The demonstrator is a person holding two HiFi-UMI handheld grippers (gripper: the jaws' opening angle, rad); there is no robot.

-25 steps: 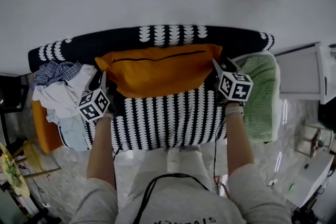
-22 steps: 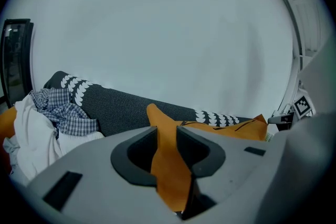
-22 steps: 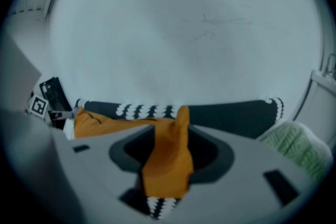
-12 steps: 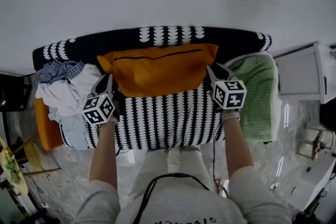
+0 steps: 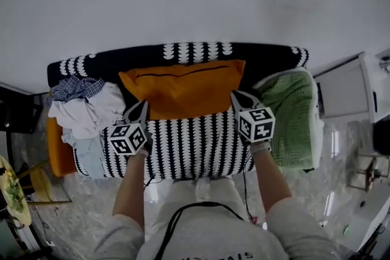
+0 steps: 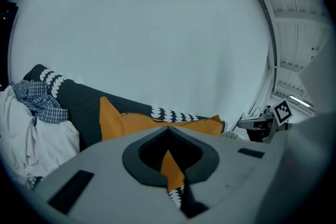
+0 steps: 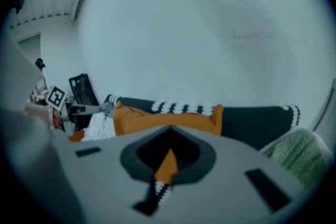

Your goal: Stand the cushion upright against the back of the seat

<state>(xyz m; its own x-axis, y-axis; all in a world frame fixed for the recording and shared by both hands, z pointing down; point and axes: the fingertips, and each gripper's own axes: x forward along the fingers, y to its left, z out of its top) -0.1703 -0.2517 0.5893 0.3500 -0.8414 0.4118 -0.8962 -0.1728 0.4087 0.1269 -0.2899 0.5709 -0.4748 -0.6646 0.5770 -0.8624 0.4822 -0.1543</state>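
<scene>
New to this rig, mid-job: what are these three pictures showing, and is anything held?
No robot: a person holds a two-jaw tool in each hand. The head view looks down from their head; the other two look along each tool's jaws. The orange cushion leans upright against the back of the patterned sofa, a clothes pile left of it, a green blanket right. The left tool and right tool have just closed, jaws together on nothing, short of the cushion.

- Your cushion (image 5: 183,88) is smooth, matt orange cloth.
- Your seat cover (image 5: 189,143) is matt, patterned woven cloth.
- The green throw (image 5: 292,112) beside you looks nubbly.
- The floor (image 5: 79,210) is glossy and stone-like.
</scene>
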